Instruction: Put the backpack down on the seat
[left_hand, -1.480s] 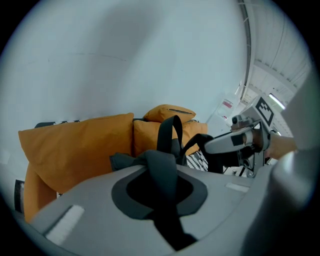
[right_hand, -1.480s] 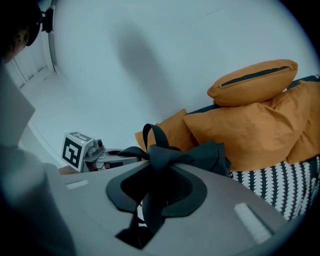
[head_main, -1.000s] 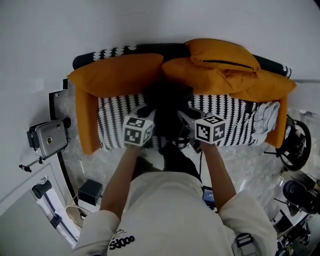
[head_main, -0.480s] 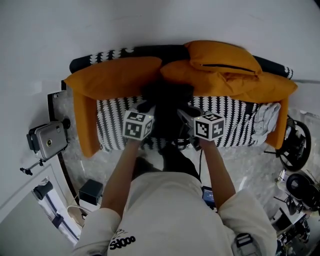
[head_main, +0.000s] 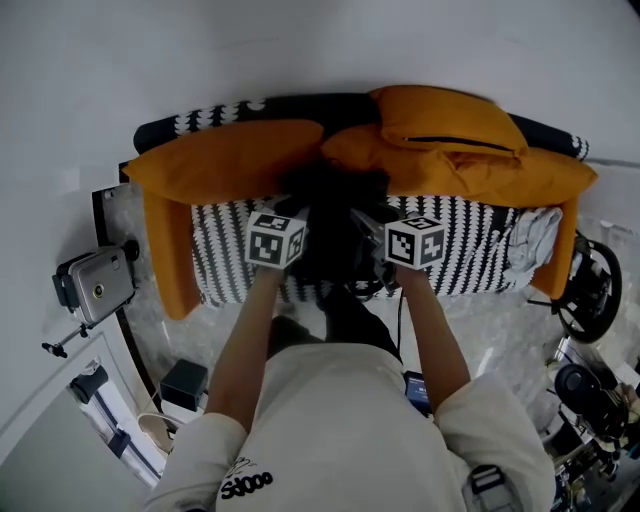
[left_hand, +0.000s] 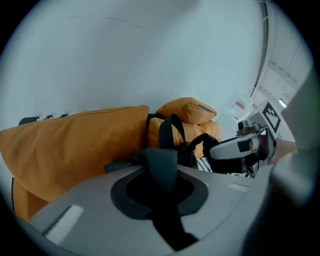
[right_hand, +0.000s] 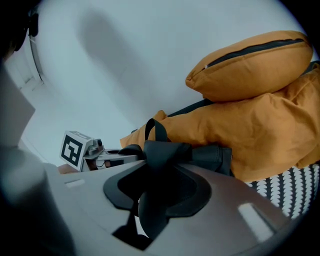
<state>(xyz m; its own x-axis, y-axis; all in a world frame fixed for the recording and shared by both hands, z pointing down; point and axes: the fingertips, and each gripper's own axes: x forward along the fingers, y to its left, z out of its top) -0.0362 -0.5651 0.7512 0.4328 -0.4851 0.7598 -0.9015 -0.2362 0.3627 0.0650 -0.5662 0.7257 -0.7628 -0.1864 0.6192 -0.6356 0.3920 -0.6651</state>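
A black backpack (head_main: 335, 225) rests against the middle of the sofa's black-and-white patterned seat (head_main: 225, 240), between orange cushions (head_main: 225, 155). My left gripper (head_main: 298, 218) is at the bag's left side, shut on a black strap (left_hand: 162, 167) that runs taut through its jaws. My right gripper (head_main: 368, 222) is at the bag's right side. Its jaws have just been opening, and a bunched black strap (right_hand: 160, 165) still lies loosely between them. Each gripper view shows the other gripper: the right gripper (left_hand: 240, 147) and the left gripper (right_hand: 100, 155).
A loose orange pillow (head_main: 445, 115) lies on the back cushions at the right. A grey cloth (head_main: 530, 235) sits at the seat's right end. A camera on a tripod (head_main: 95, 285) stands at the left, a black box (head_main: 182, 382) on the floor, dark gear (head_main: 590, 290) at the right.
Both grippers have moved away from me toward the sofa back, carrying the backpack down onto the seat.
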